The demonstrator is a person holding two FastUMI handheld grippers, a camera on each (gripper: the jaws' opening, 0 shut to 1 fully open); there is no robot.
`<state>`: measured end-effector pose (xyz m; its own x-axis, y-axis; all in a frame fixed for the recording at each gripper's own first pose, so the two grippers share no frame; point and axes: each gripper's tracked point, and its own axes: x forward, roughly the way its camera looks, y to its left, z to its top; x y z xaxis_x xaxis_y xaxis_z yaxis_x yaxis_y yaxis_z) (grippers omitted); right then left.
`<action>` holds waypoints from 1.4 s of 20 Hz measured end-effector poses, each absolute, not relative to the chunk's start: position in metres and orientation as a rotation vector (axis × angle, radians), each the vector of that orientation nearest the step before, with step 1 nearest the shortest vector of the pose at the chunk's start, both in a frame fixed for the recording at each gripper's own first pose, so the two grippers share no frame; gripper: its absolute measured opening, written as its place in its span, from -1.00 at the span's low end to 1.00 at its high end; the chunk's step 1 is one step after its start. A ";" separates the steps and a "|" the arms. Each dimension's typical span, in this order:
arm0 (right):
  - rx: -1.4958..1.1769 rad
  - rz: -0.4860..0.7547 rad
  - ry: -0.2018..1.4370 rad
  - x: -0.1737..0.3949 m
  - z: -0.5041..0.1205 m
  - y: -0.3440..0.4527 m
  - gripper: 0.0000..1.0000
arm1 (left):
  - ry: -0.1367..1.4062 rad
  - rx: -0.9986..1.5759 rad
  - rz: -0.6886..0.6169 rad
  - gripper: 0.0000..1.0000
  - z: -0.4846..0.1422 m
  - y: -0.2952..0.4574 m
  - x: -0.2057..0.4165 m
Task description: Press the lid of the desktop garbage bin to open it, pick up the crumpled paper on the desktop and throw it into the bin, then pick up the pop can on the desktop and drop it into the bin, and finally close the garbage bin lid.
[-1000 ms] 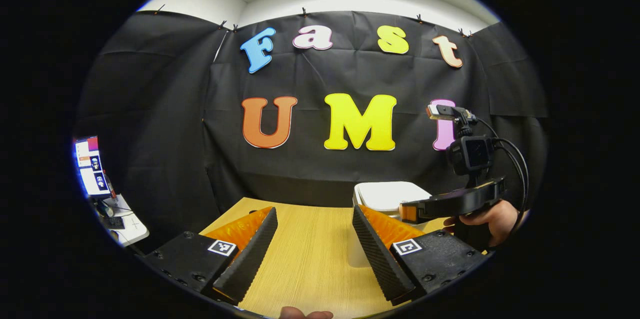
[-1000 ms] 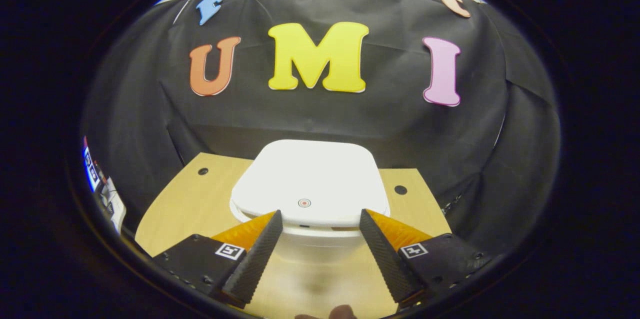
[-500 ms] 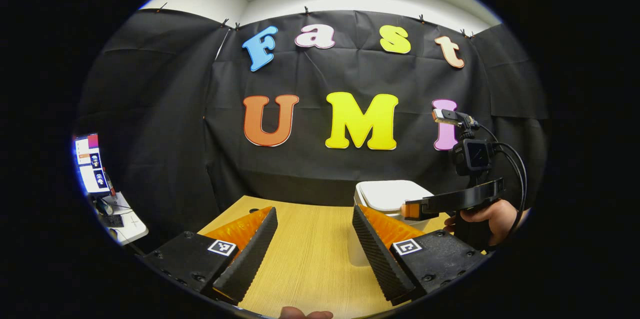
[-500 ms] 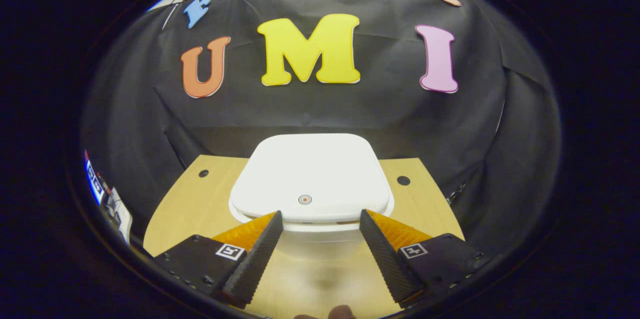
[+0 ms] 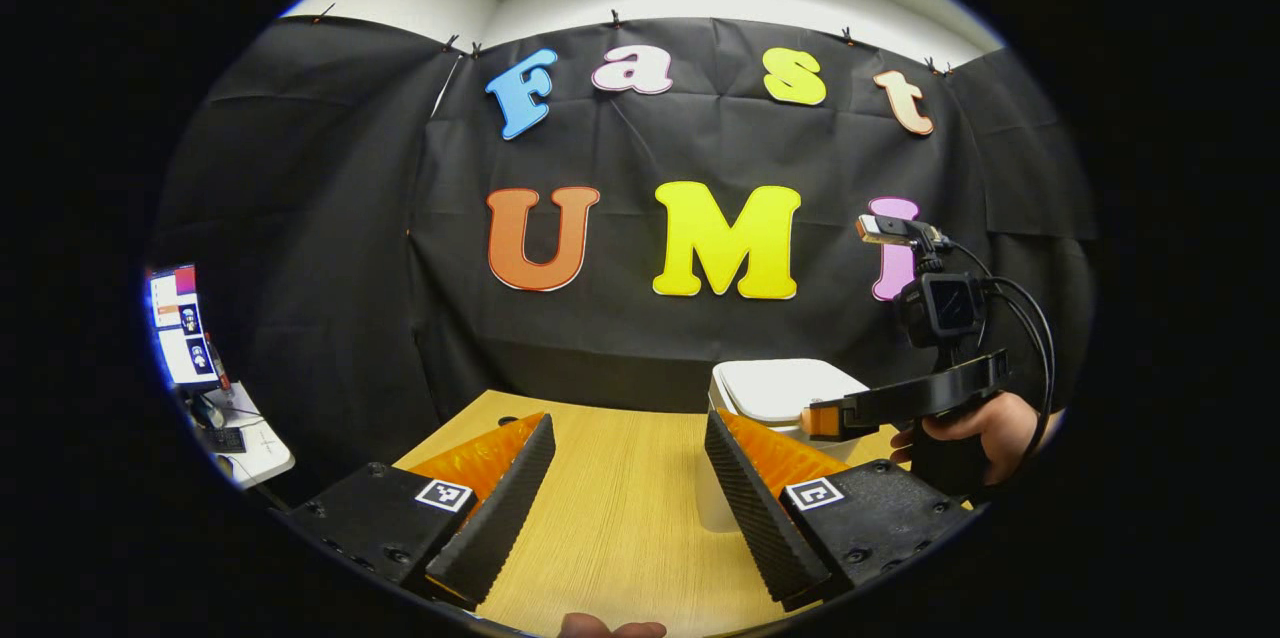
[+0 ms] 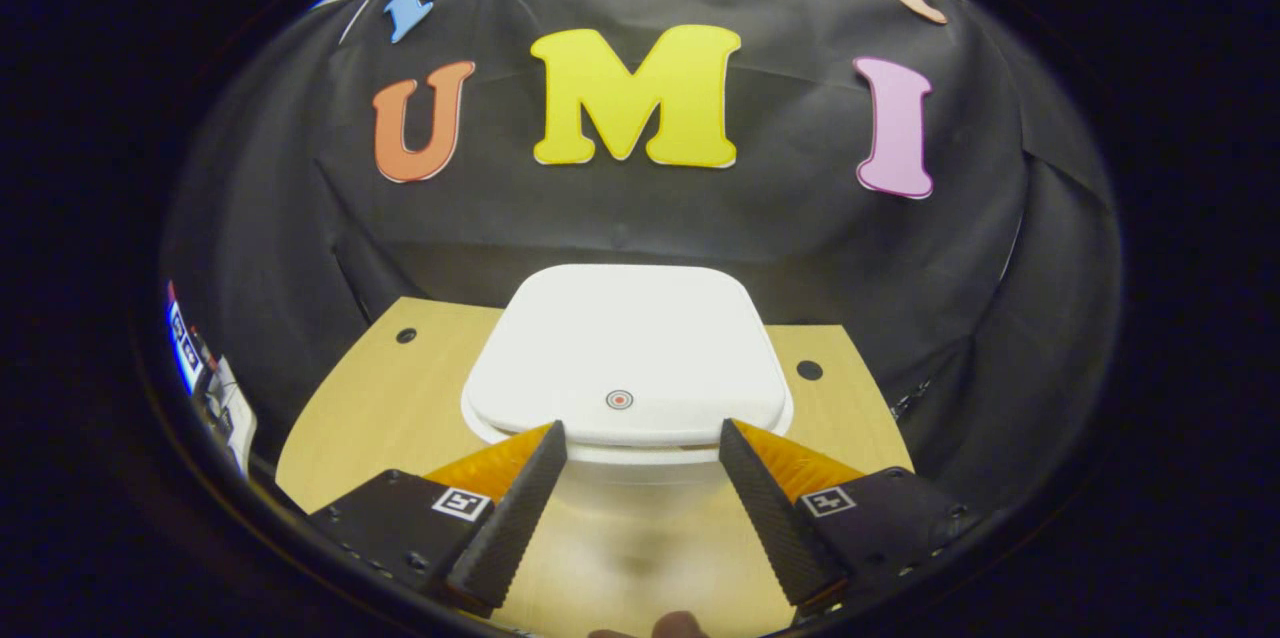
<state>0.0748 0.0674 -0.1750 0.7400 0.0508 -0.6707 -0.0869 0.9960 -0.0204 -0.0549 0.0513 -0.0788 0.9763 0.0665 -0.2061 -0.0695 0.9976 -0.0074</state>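
A white garbage bin [image 6: 628,478] stands on the wooden table, its lid [image 6: 625,358] down, with a small red ring mark [image 6: 619,399] near the lid's front edge. My right gripper [image 6: 640,438] is open and hovers just in front of and slightly above that edge, touching nothing. In the left gripper view the bin [image 5: 775,390] sits at the right behind my left gripper's right finger, and the right gripper [image 5: 815,420], held by a hand [image 5: 975,425], reaches over its lid. My left gripper [image 5: 625,453] is open above bare table, left of the bin.
The wooden table [image 5: 620,518] runs up to the black cloth wall. Two dark holes [image 6: 405,335] [image 6: 809,370] lie in the tabletop on either side of the bin. A side desk with a lit screen [image 5: 180,328] stands off to the left. A cable [image 5: 1030,318] loops from the right gripper.
The right gripper dipped towards the bin lid, then lifted slightly again. The lid stays down. The left gripper has hardly moved.
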 end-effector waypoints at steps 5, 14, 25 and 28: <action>0.031 0.083 0.791 0.079 -0.173 0.070 0.87 | 0.203 -0.020 0.076 0.95 -0.078 0.053 -0.050; 0.022 0.066 0.820 0.088 -0.171 0.067 0.92 | 0.199 -0.033 0.088 0.96 -0.078 0.053 -0.044; -0.130 0.119 0.778 0.101 -0.171 0.075 0.88 | 0.194 -0.029 0.113 0.96 -0.078 0.053 -0.044; -0.120 0.129 0.789 0.105 -0.172 0.076 0.86 | 0.194 -0.027 0.123 0.96 -0.077 0.054 -0.046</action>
<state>0.1047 0.0762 -0.1720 0.6972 0.0707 -0.7133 -0.1606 0.9852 -0.0593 -0.0462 0.0537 -0.0768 0.9738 0.1196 -0.1935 -0.1248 0.9921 -0.0148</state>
